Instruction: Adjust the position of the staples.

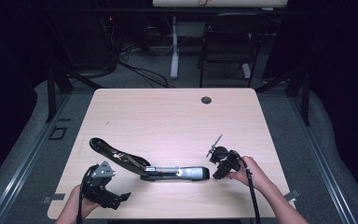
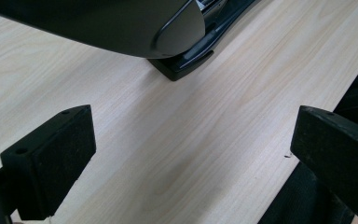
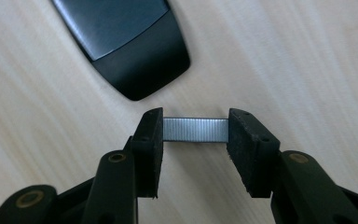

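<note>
Step in hand: loading stapler (image 1: 149, 165), which lies open at table (image 1: 177, 116) near edge, lid swung up toward 10 o'clock. Right gripper (image 3: 195, 129) jaws narrow, clamped on staple strip (image 3: 195, 129), hovering just at 3 o'clock of stapler's end. Left gripper (image 2: 186, 149) jaws wide, empty, at 7 o'clock of stapler. Next move likely calls for aligning strip with open magazine channel and lowering it squarely, left gripper steadying base.

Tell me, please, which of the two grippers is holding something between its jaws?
The right gripper: it clamps a strip of staples beside the opened stapler. The left gripper stands open, empty.
</note>
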The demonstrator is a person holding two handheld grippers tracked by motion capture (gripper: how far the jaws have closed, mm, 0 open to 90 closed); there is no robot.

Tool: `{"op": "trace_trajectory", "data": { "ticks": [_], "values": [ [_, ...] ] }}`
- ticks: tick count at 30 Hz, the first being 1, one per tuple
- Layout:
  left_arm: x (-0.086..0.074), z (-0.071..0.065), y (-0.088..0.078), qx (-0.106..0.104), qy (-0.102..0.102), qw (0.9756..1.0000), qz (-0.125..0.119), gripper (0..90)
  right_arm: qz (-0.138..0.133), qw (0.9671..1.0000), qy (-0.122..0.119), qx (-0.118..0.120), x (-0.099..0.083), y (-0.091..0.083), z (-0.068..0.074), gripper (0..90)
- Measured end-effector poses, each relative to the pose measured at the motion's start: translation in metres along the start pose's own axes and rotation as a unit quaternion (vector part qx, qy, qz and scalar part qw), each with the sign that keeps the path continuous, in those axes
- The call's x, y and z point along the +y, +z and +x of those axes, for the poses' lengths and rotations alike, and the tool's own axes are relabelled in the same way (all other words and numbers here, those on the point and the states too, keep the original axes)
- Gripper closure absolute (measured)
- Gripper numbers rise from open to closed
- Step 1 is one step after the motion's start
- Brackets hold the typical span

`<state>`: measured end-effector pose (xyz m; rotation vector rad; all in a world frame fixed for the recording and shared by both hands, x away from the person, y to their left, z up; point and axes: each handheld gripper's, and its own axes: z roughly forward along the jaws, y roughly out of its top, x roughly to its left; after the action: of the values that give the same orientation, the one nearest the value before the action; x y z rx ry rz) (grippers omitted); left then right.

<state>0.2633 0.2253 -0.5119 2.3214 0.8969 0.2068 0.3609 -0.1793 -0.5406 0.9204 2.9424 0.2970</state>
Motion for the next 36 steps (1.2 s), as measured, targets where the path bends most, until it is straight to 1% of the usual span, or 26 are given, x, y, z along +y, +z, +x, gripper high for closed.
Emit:
{"op": "trace_trajectory", "data": {
  "ticks": [1, 2, 3, 6, 7, 9, 10, 11, 12, 14, 16, 17, 18, 19, 21, 22, 23, 24, 26, 29, 30, 31, 32, 34, 36],
  "values": [
    [0.0, 0.0, 0.0, 0.0, 0.001, 1.0, 0.0, 0.0, 0.005, 1.0, -0.006, -0.003, 0.0, 0.0, 0.001, 56.6],
    [0.0, 0.0, 0.0, 0.0, 0.001, 1.0, 0.001, 0.0, 0.004, 1.0, -0.007, 0.002, 0.0, 0.002, 0.001, 56.6],
    [0.0, 0.0, 0.0, -0.001, 0.001, 1.0, 0.001, 0.0, 0.008, 0.9999, -0.01, 0.004, 0.0, 0.002, 0.001, 56.5],
    [0.0, 0.0, 0.001, -0.001, 0.003, 1.0, 0.002, 0.0, 0.008, 0.9999, -0.011, 0.008, -0.001, 0.002, 0.001, 56.2],
    [0.0, 0.0, 0.001, -0.001, 0.002, 1.0, 0.001, 0.0, 0.009, 0.9999, -0.011, 0.009, -0.001, 0.002, 0.0, 54.1],
    [0.0, 0.0, 0.0, -0.003, 0.001, 1.0, -0.001, 0.0, 0.011, 0.9999, -0.01, 0.006, -0.001, 0.002, 0.0, 46.0],
    [0.0, 0.0, 0.0, -0.002, 0.001, 1.0, -0.002, 0.0, 0.007, 0.9999, -0.008, 0.011, -0.001, 0.001, -0.001, 44.3],
    [0.0, 0.0, 0.0, -0.003, 0.0, 1.0, -0.002, 0.0, -0.004, 0.9999, -0.006, 0.014, -0.002, -0.001, -0.002, 42.8],
    [0.0, 0.0, 0.0, -0.003, 0.0, 1.0, -0.002, 0.0, -0.011, 0.9998, -0.005, 0.014, -0.002, -0.004, -0.003, 39.9],
    [0.0, 0.0, 0.0, -0.003, 0.001, 1.0, -0.002, 0.0, -0.027, 0.9995, 0.007, 0.019, -0.002, -0.008, -0.005, 32.8],
    [0.001, 0.0, 0.0, -0.004, 0.001, 1.0, -0.002, 0.0, -0.037, 0.9991, 0.015, 0.017, -0.002, -0.01, -0.006, 28.5],
    [0.001, 0.0, 0.0, -0.003, 0.002, 1.0, -0.001, 0.0, -0.042, 0.9987, 0.024, 0.015, -0.002, -0.01, -0.006, 26.0],
    [0.001, 0.0, 0.0, -0.004, 0.002, 1.0, -0.001, 0.0, -0.039, 0.9989, 0.026, 0.006, -0.002, -0.011, -0.007, 24.5],
    [0.001, 0.0, 0.0, -0.003, 0.003, 1.0, 0.0, 0.0, -0.044, 0.9984, 0.035, 0.005, -0.002, -0.01, -0.007, 23.4],
    [0.001, 0.0, 0.001, -0.003, 0.003, 1.0, 0.001, 0.0, -0.047, 0.9971, 0.059, 0.0, -0.002, -0.009, -0.011, 24.0],
    [0.001, 0.0, 0.001, -0.003, 0.004, 1.0, 0.001, 0.0, -0.045, 0.9966, 0.07, -0.008, -0.002, -0.008, -0.013, 23.9],
    [0.001, 0.0, 0.001, -0.003, 0.004, 1.0, 0.001, 0.0, -0.05, 0.9953, 0.083, -0.01, -0.002, -0.006, -0.014, 24.2],
    [0.001, 0.0, 0.001, -0.004, 0.004, 1.0, 0.001, 0.0, -0.045, 0.9952, 0.086, -0.016, -0.002, -0.006, -0.016, 24.7],
    [0.001, 0.0, 0.001, -0.003, 0.004, 1.0, 0.002, 0.0, -0.049, 0.9935, 0.101, -0.018, -0.002, -0.003, -0.017, 24.7],
    [0.001, 0.0, 0.002, -0.003, 0.003, 1.0, 0.002, 0.0, -0.051, 0.9931, 0.099, -0.037, 0.0, 0.0, -0.016, 25.7],
    [0.001, 0.0, 0.002, -0.003, 0.003, 1.0, 0.002, 0.0, -0.049, 0.9935, 0.095, -0.039, 0.002, 0.0, -0.015, 26.4],
    [0.001, 0.0, 0.002, -0.003, 0.003, 1.0, 0.003, 0.0, -0.052, 0.9932, 0.097, -0.038, 0.002, 0.002, -0.014, 26.9],
    [0.001, 0.0, 0.002, -0.003, 0.003, 1.0, 0.003, 0.0, -0.042, 0.994, 0.091, -0.041, 0.003, 0.002, -0.014, 27.2],
    [0.001, 0.0, 0.002, -0.003, 0.003, 1.0, 0.003, 0.0, -0.037, 0.9942, 0.092, -0.042, 0.003, 0.005, -0.014, 28.6],
    [0.001, 0.0, 0.002, -0.003, 0.003, 1.0, 0.004, 0.0, -0.026, 0.9949, 0.086, -0.045, 0.002, 0.007, -0.014, 29.3]
  ]
}}
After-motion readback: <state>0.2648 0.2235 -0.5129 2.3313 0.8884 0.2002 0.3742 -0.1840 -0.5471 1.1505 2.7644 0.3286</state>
